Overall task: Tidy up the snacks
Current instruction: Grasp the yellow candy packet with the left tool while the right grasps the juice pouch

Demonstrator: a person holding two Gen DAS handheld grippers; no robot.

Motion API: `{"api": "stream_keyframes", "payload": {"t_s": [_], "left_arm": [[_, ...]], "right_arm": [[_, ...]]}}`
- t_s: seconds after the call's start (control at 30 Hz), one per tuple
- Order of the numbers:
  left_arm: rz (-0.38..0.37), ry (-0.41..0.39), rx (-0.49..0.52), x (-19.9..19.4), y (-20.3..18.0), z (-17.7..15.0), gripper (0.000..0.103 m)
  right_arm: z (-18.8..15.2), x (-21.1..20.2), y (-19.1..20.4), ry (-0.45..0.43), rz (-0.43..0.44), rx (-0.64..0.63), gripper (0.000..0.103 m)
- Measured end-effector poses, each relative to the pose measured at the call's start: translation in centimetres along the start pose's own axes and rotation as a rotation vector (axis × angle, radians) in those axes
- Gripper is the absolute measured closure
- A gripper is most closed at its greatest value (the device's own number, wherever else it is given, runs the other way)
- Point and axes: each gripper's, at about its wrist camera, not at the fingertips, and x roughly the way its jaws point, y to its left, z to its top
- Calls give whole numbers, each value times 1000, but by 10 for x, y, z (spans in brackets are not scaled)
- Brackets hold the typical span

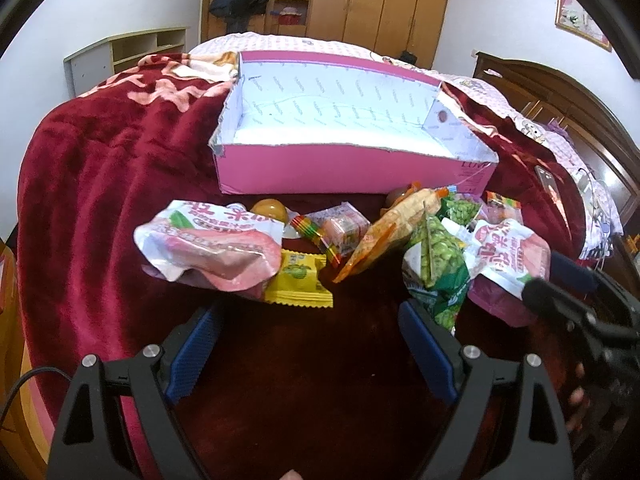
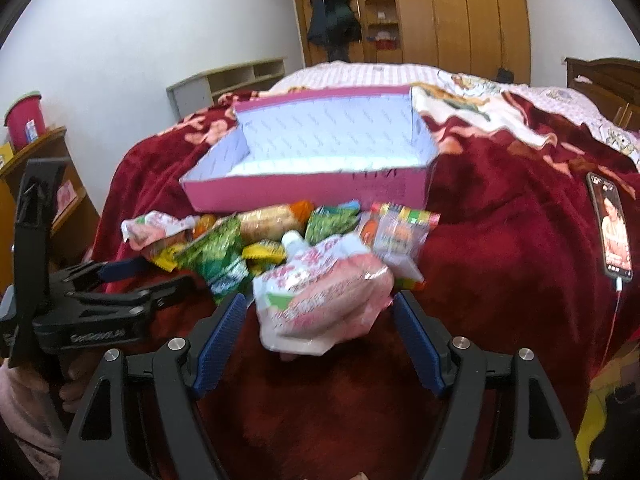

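Right tool (image 2: 320, 328) stands w/ jaws spread wide, blue pads (image 2: 218, 340) clear of everything; a pink-and-white spout pouch (image 2: 324, 300) lies between them in the right wrist view, blurred, neither pad touching it. Left tool (image 1: 308, 340) is also wide open, nothing between its pads, only red blanket (image 1: 100, 200) under it. In the right view the left tool shows at the left edge, gripped by a hand (image 2: 68, 384) w/ a pale sleeve.

Just past the tools, snacks sit in a loose heap on the bed: another pink pouch (image 1: 208, 248) at left, yellow sachet (image 1: 298, 276) beside it, green pea packs (image 1: 436, 264), orange packet (image 1: 384, 232), a clear-wrapped sweet w/ striped ends (image 1: 340, 228), a brown round item (image 1: 270, 210) at the back. Behind the heap, a pink cardboard box (image 1: 340, 172), open top, white inside, holds no snacks. A lit phone (image 2: 610, 228) lies on the blanket at far right, well apart from the heap
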Motion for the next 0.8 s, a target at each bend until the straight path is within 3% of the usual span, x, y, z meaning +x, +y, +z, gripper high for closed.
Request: {"api": "stream_keyframes", "payload": {"t_s": [0.1, 0.23, 0.57, 0.8], "left_arm": [[6, -15, 5, -4, 4, 1, 11], [16, -35, 11, -8, 9, 3, 11], [21, -41, -2, -4, 20, 4, 11], [55, -98, -32, -16, 36, 10, 12]], "right_arm": [[3, 9, -1, 2, -10, -26, 25], [3, 17, -4, 22, 47, -12, 25], [1, 30, 10, 50, 28, -74, 25], [-3, 36, 7, 70, 32, -63, 25]]}}
